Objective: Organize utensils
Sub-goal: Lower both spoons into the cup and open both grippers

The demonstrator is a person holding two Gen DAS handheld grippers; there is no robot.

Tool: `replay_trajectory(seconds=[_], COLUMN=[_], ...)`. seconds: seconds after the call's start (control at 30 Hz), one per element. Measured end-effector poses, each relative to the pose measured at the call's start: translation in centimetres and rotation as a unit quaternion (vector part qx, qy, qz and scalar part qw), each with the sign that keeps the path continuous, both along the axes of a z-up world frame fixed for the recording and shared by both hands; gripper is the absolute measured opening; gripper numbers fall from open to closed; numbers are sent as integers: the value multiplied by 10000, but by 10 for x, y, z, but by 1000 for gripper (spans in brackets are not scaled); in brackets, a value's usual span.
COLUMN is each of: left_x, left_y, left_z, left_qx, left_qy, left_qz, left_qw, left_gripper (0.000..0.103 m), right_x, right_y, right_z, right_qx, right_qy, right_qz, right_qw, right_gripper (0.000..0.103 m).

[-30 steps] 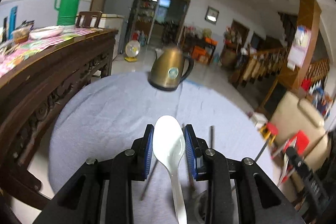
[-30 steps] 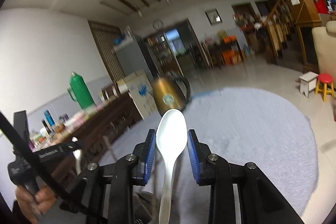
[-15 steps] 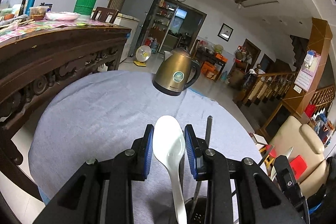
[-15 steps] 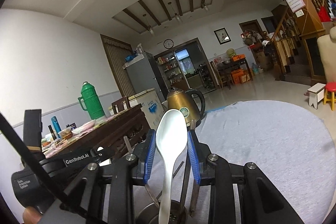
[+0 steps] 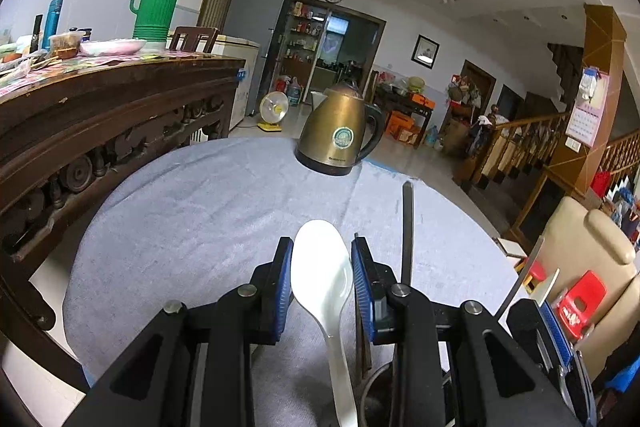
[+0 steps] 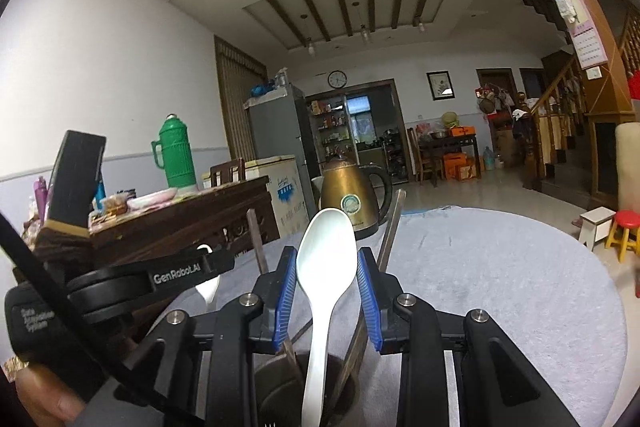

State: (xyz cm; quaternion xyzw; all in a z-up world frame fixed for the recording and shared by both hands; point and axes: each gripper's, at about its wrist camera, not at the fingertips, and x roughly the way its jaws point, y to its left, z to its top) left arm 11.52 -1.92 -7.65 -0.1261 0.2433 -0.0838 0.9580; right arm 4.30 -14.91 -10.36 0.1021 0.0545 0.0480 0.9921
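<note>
Right now each gripper is carrying a white spoon, bowl end forward. The left gripper (image 5: 322, 277) is pinching its white spoon (image 5: 322, 279) across the widest part of the bowl, blue pads pressing on both edges, and the right gripper (image 6: 326, 287) is doing the same with the second white spoon (image 6: 326, 259). Both handles are trailing back and down toward a dark metal cup (image 6: 280, 387) sitting low at the front of the round table (image 6: 500, 287), which is wearing a grey cloth. Several chopsticks (image 6: 390, 227) are already standing in that cup, leaning outward.

These spoons are looking like glazed ceramic or hard plastic — stiff, light, glossy, and I would guess slippery against the pads. Gripping across the curved bowl is giving only two narrow lines of contact, so a spoon could be pivoting or sliding if squeezed loosely; if ceramic, it could be chipping on the cup's rim. The flatter neck, just behind the bowl, would probably be a steadier place to hold.

A brass-coloured kettle (image 5: 340, 131) is standing at the far edge of the table — well apart from the cup.
</note>
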Motion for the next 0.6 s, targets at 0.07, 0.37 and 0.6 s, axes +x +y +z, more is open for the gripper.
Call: replay_trajectory(seconds=[0.07,0.37,0.6], left_x=[-2,-2,0], left_y=[1,6,24], left_z=[-1,-3,17], left_qx=[61,-93,-577], left_qy=[7,204,150], left_qz=[-57,-194,-141], left_qw=[10000,9996,9981], left_gripper=[31,31,31], right_x=[-4,-10,-13], right_y=[-2,-13,-31], right_z=[-2,-15,-10], right_qx=[-70,-72,-19], right_qy=[58,475,476], right_qz=[29,93,-193], right_qw=[10000,9988,9987], right_gripper=[33,33,33])
